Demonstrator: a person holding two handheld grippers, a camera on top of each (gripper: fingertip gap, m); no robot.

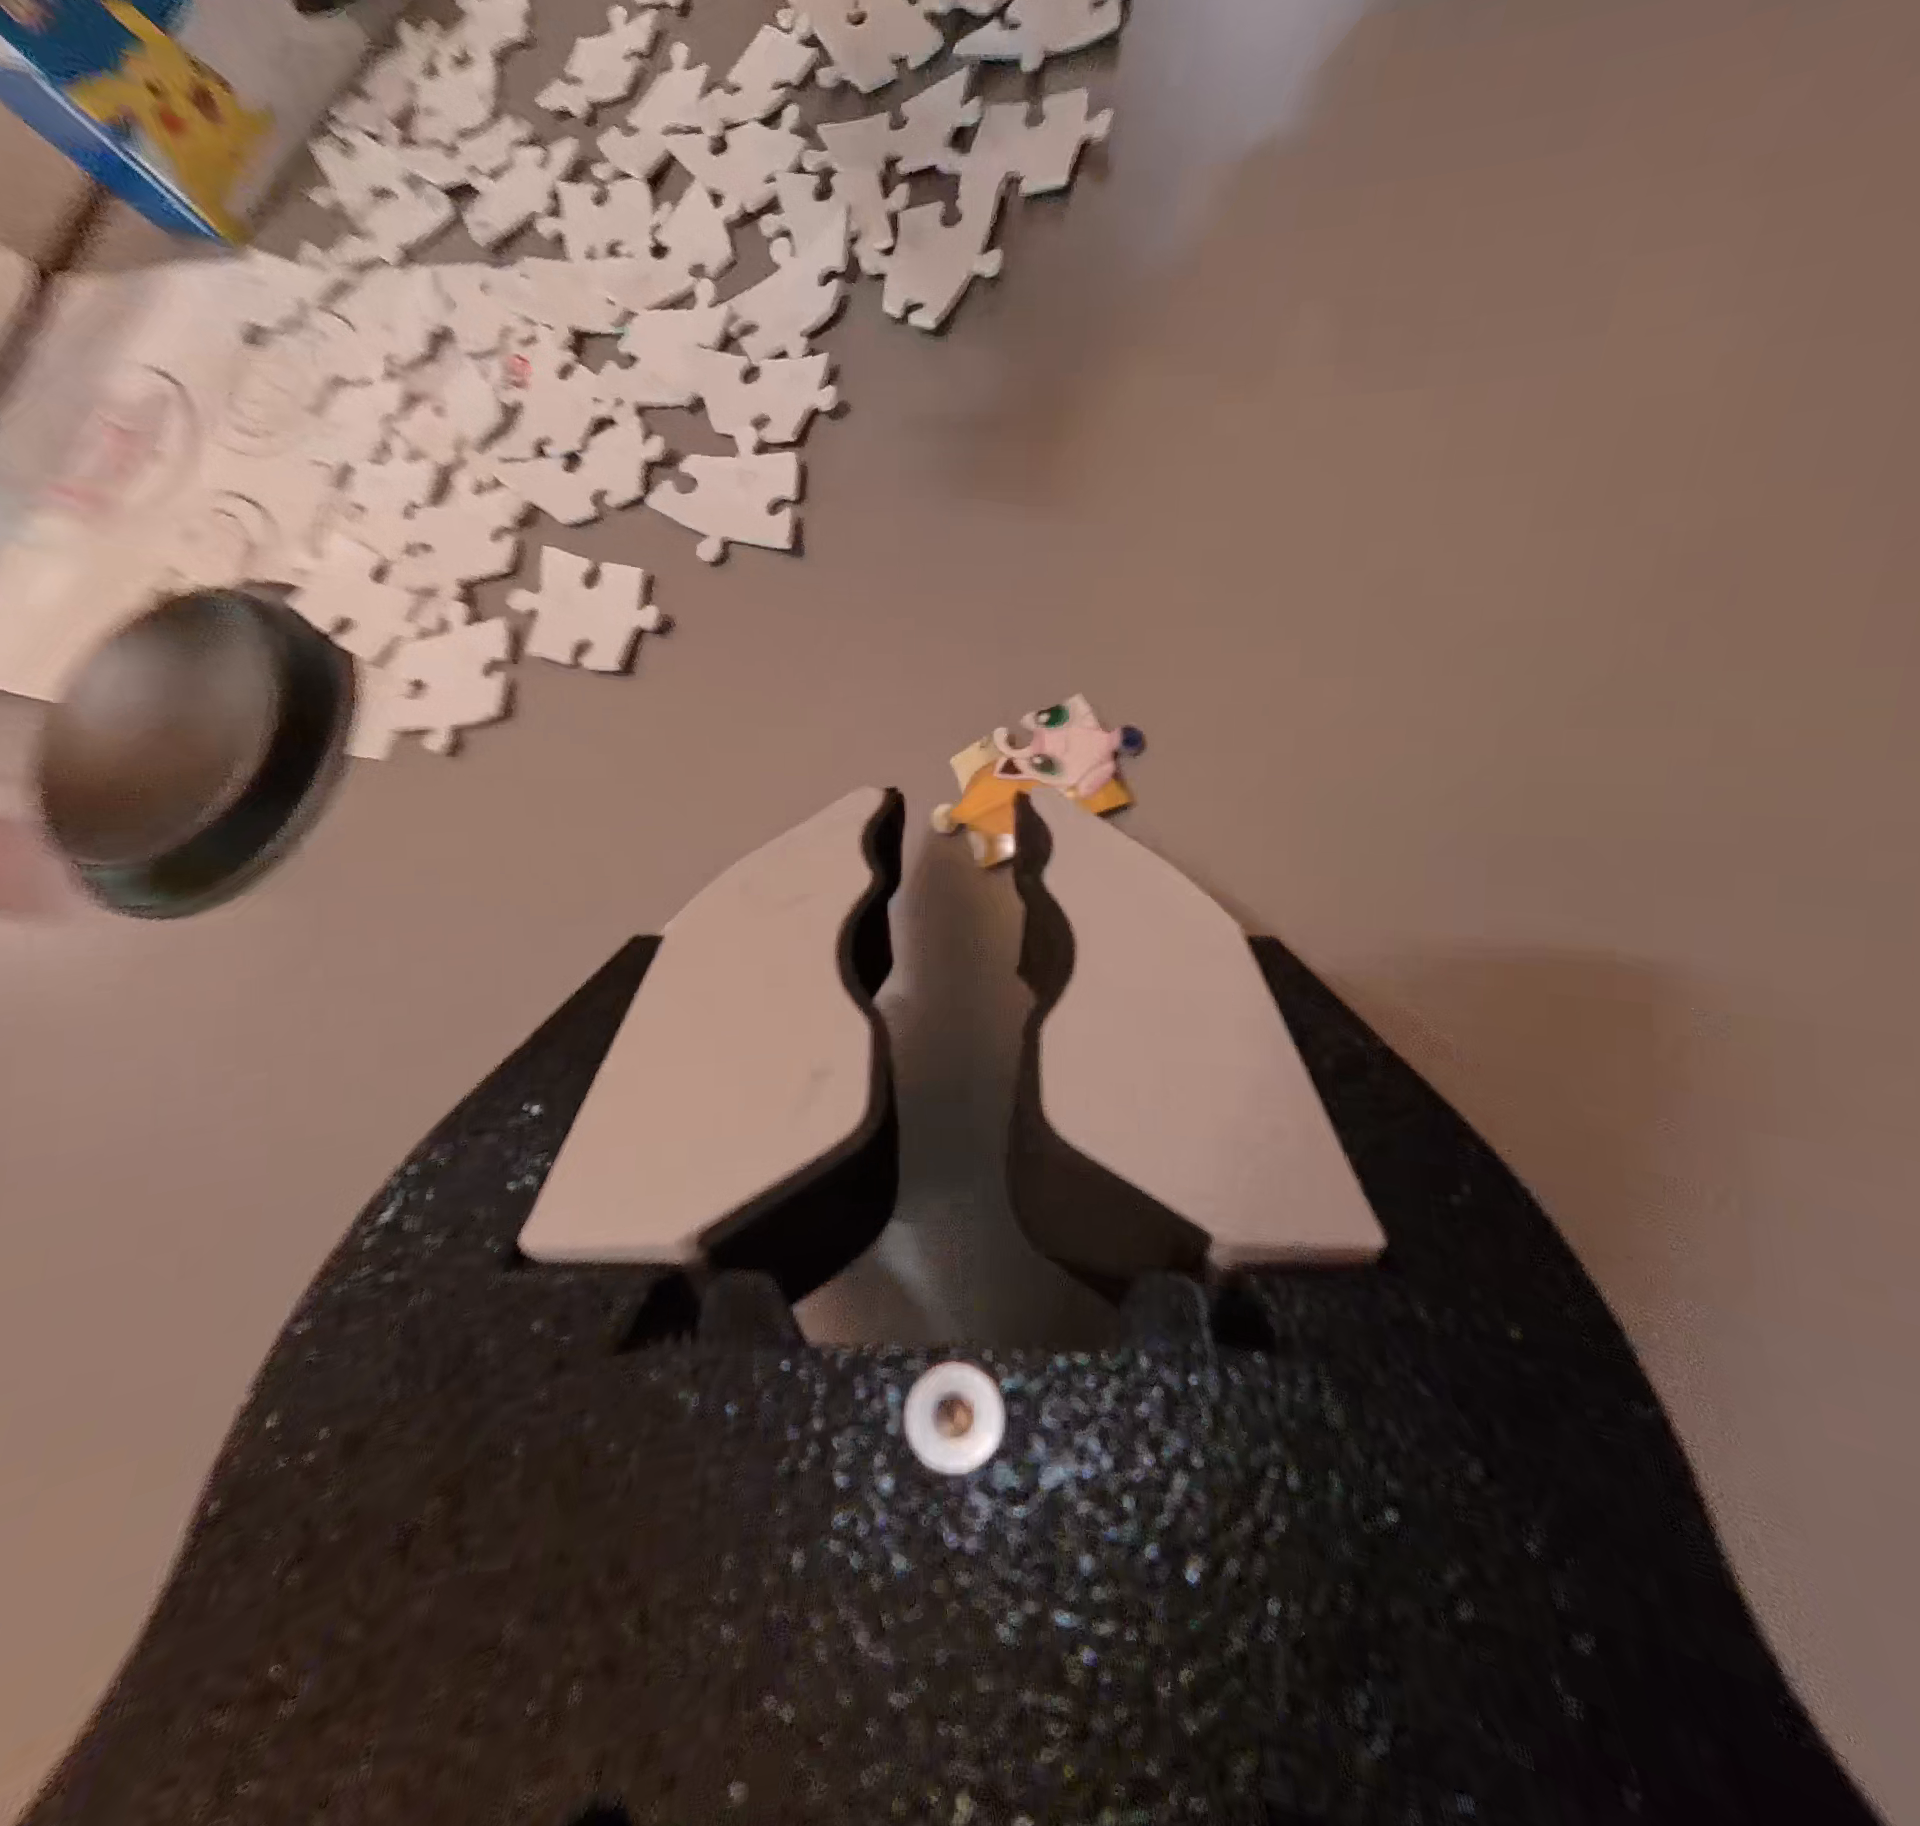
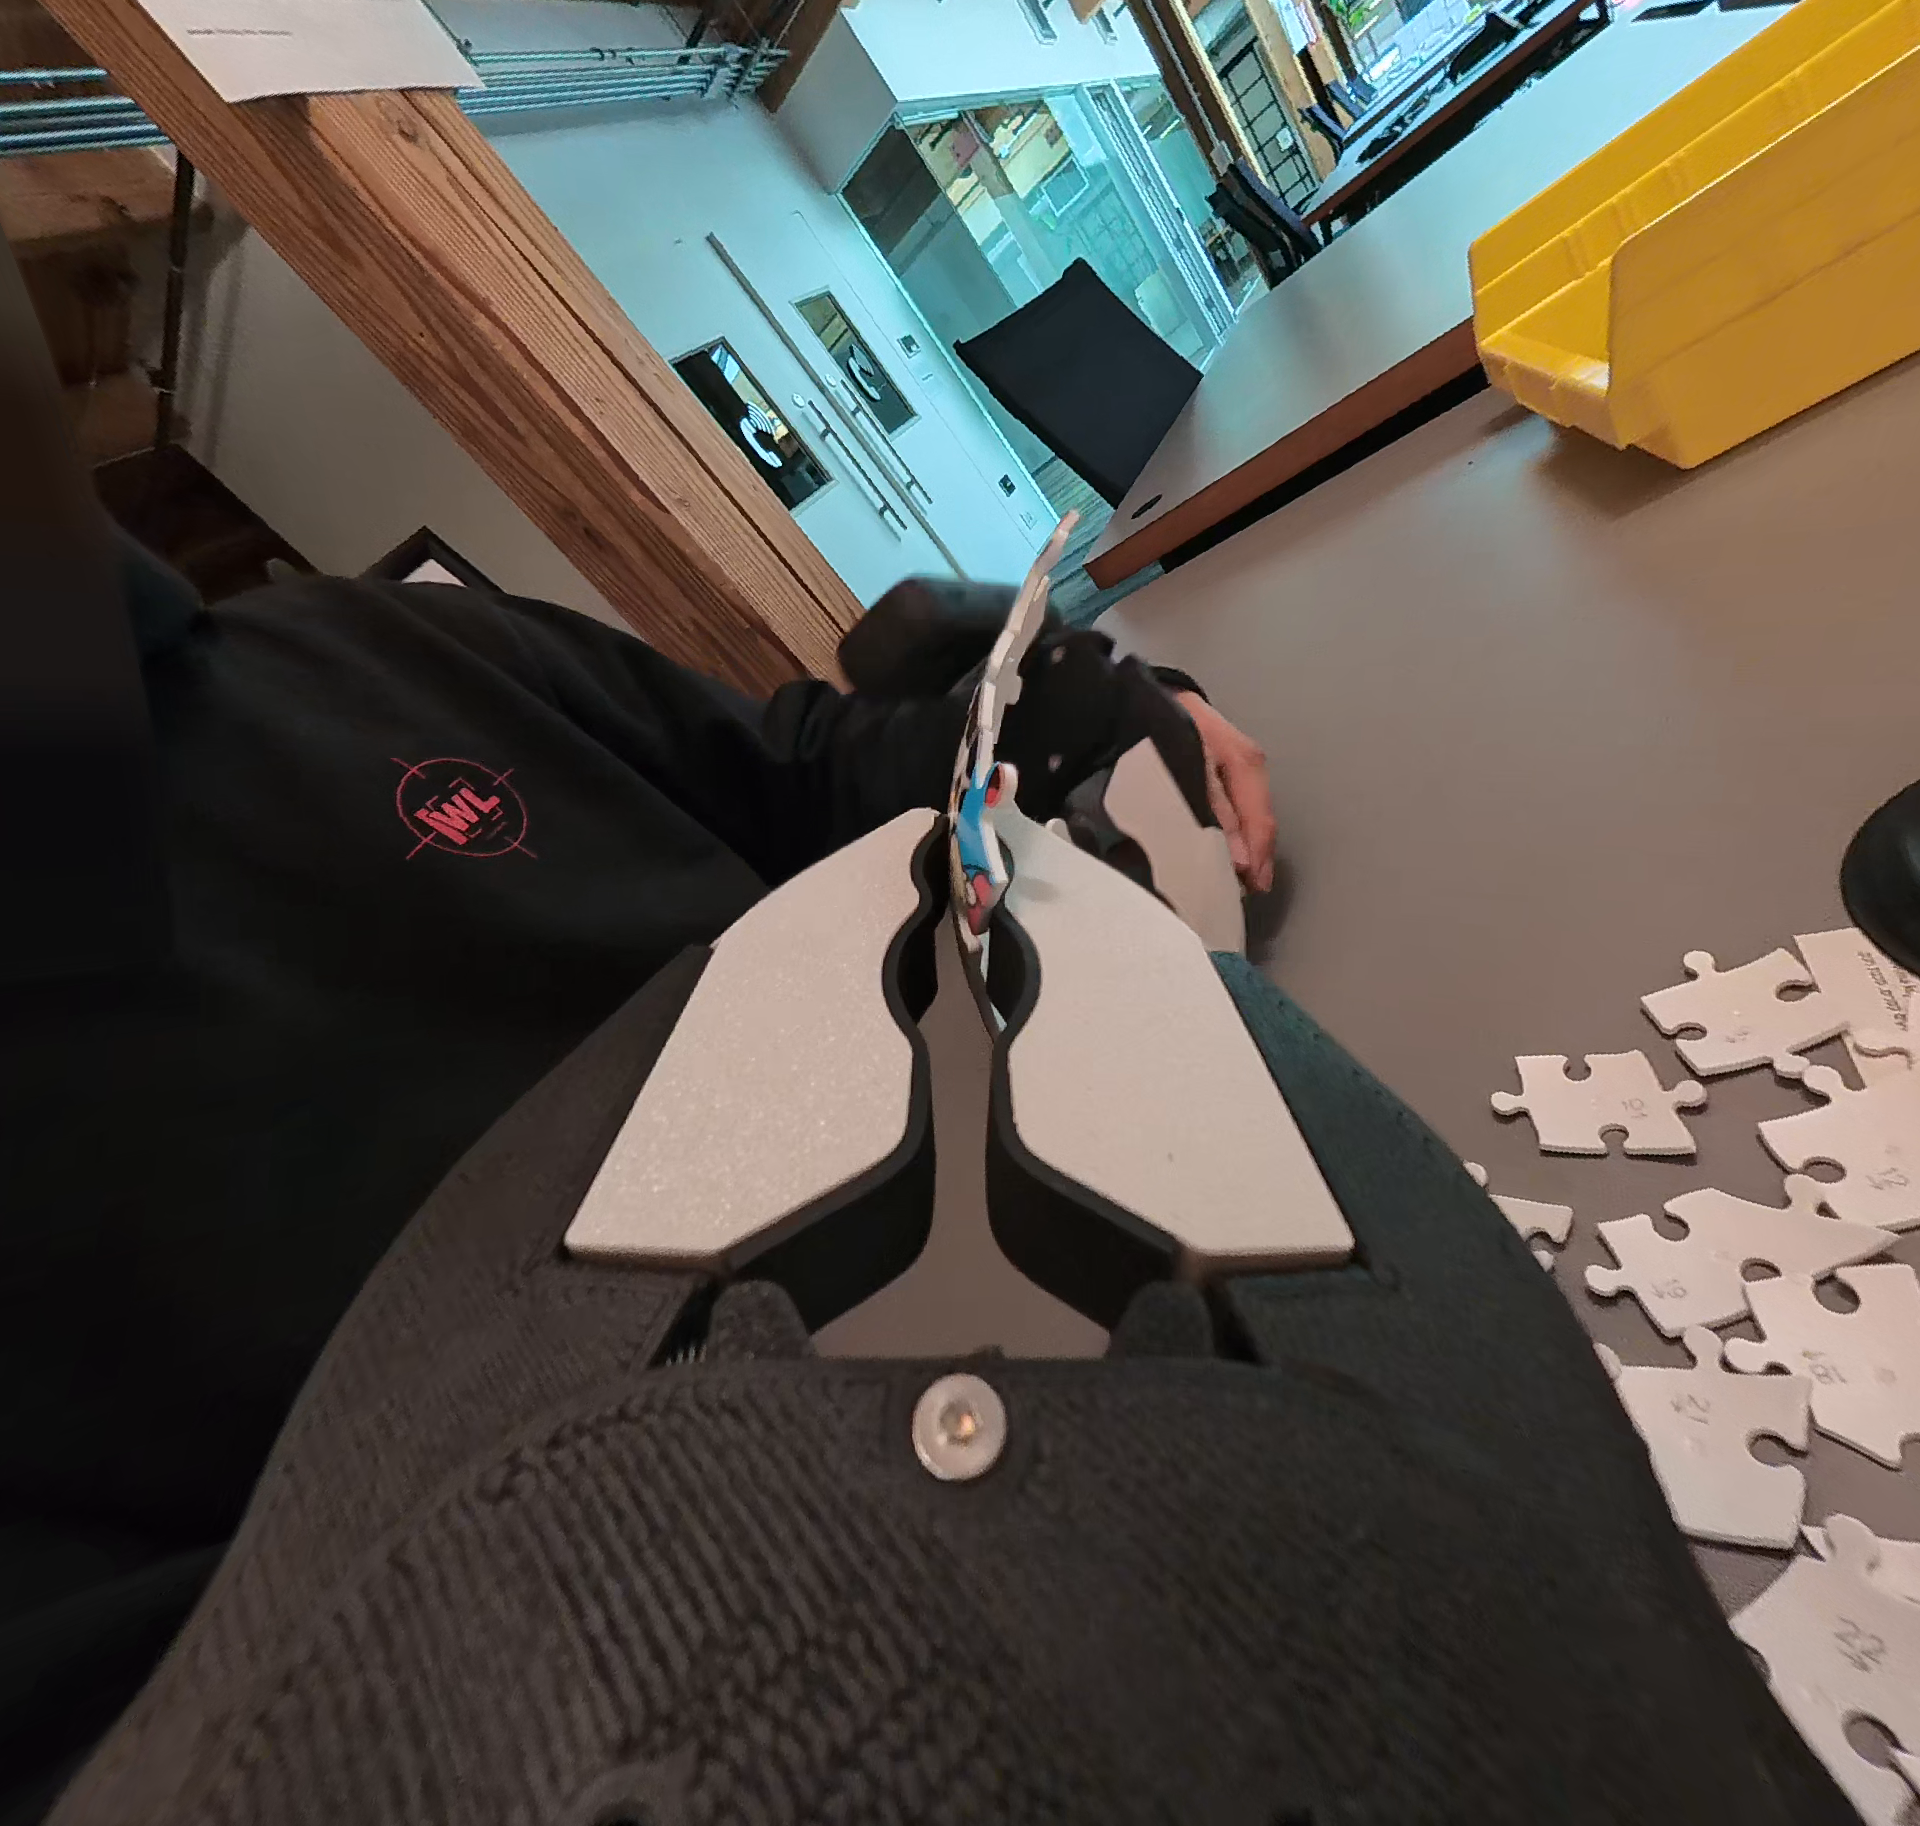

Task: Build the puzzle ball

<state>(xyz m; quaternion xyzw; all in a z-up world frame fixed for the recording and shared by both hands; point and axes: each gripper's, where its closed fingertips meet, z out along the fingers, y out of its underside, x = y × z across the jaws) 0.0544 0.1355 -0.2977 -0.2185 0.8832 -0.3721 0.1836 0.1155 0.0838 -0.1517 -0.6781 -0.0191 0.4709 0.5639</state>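
Observation:
In the left wrist view, my left gripper (image 1: 961, 802) hovers over the grey table, its jaws a narrow gap apart and empty. A colourful puzzle piece (image 1: 1044, 763) lies face up on the table just beyond its right fingertip. Several white face-down puzzle pieces (image 1: 623, 322) are spread at the upper left. In the right wrist view, my right gripper (image 2: 977, 872) is shut on a curved strip of joined puzzle pieces (image 2: 1003, 737), held edge-on and raised off the table. More white pieces (image 2: 1766, 1257) lie at the right.
A black ring stand (image 1: 197, 748) sits at the left, over a white paper sheet (image 1: 104, 446). The puzzle box (image 1: 114, 83) stands at the top left. A yellow bin (image 2: 1714, 270) is at the far right. A person's torso (image 2: 416, 841) and hand (image 2: 1236, 800) are behind the right gripper.

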